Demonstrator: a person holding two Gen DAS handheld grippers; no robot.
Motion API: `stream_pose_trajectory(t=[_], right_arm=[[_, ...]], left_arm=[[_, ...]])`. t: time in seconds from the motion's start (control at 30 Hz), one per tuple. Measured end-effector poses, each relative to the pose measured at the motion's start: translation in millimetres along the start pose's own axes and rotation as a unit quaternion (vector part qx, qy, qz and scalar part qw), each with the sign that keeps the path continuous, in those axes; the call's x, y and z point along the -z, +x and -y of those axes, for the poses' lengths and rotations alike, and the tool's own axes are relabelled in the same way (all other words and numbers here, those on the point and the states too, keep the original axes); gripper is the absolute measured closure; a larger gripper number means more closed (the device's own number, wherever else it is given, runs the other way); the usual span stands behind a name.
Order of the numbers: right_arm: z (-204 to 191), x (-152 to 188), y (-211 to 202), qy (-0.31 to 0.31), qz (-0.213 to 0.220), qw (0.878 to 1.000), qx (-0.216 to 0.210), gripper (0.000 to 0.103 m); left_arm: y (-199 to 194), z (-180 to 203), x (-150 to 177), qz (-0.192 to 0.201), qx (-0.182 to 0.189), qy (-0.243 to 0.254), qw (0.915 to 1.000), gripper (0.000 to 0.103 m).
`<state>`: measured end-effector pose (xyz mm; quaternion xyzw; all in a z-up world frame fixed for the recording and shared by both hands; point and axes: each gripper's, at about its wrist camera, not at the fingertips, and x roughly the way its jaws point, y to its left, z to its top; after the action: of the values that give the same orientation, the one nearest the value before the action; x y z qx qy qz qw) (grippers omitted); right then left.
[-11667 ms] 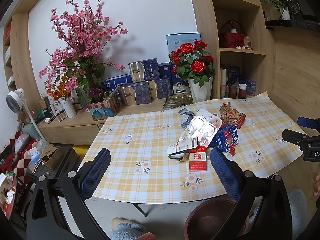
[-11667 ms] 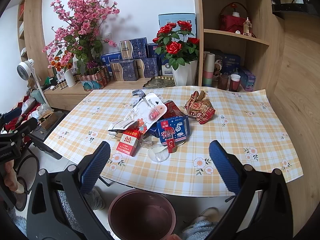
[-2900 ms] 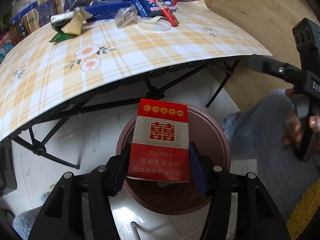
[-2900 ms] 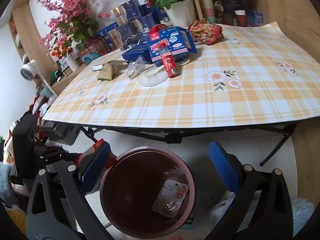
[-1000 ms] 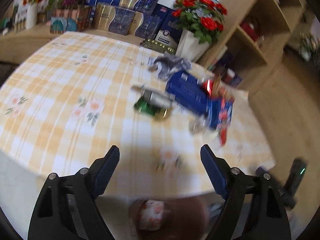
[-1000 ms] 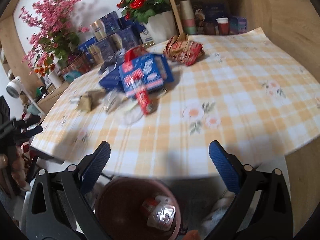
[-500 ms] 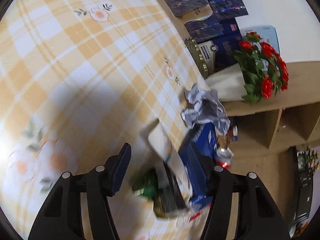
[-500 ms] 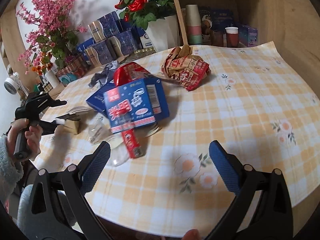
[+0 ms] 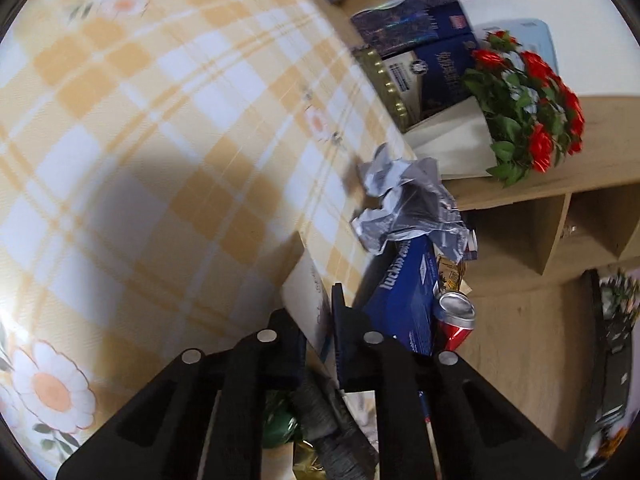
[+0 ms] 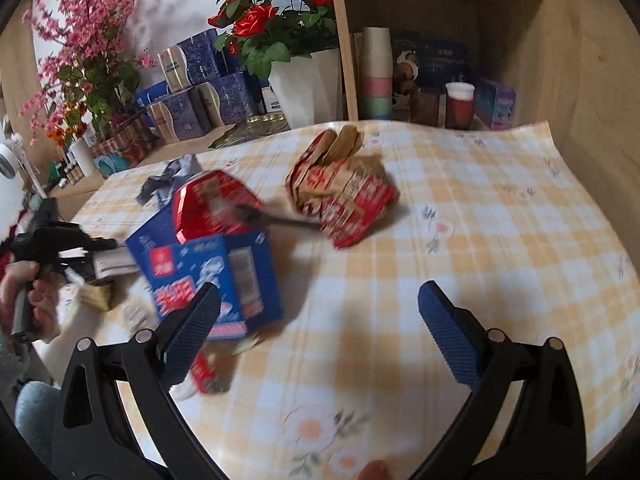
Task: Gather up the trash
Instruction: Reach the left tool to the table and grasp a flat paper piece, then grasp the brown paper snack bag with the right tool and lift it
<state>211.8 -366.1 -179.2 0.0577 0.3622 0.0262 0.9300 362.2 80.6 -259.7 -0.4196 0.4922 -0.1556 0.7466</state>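
Note:
My left gripper (image 9: pixel 318 316) is shut on the edge of a thin white card (image 9: pixel 306 280) that lies on the checked tablecloth (image 9: pixel 160 140). Just beyond it are a long blue box (image 9: pixel 404 304), a crushed red can (image 9: pixel 456 320) and crumpled silver foil (image 9: pixel 408 208). A green wrapper (image 9: pixel 280 428) shows under the fingers. In the right wrist view my right gripper (image 10: pixel 318 300) hangs open above the cloth, nothing between its pads. Left of it stands a blue carton (image 10: pixel 208 276) with a red can (image 10: pixel 212 204) behind. A crumpled red-and-brown wrapper (image 10: pixel 340 196) lies ahead.
A white vase of red roses (image 10: pixel 304 84) and blue gift boxes (image 10: pixel 192 100) stand behind the table. Shelves with stacked cups (image 10: pixel 376 76) are at the back right. A hand (image 10: pixel 28 300) holds the left gripper at the table's left edge.
The left gripper's jaws have closed on the white card and it has dropped close to the cloth. The right gripper has moved forward over the table, nearer the blue carton and wrapper.

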Motion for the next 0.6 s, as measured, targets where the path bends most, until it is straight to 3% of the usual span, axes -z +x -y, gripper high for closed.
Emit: stream_pose_trajectory(t=[0.2,0.33,0.53,0.6], right_arm=[[7,-41,32,-0.056,0.012,0.997,0.052,0.006],[1,-68,72,-0.1,-0.015,0.992,0.076,0.006],[-15,-104,124,-0.107,-0.054,0.991,0.064,0.006],[-20,-115,141,-0.104,-0.067,0.99,0.061,0.006]], left_arm=[[-34,39,-11,0.06,0.018,0.071,0.9955,0.094],[-62,69,-14,0.107,0.009,0.129,0.9859,0.094],[-87,93,-1,0.145,-0.018,0.193,0.9703,0.094],[-89,92,1,0.145,-0.025,0.2,0.9686,0.094]])
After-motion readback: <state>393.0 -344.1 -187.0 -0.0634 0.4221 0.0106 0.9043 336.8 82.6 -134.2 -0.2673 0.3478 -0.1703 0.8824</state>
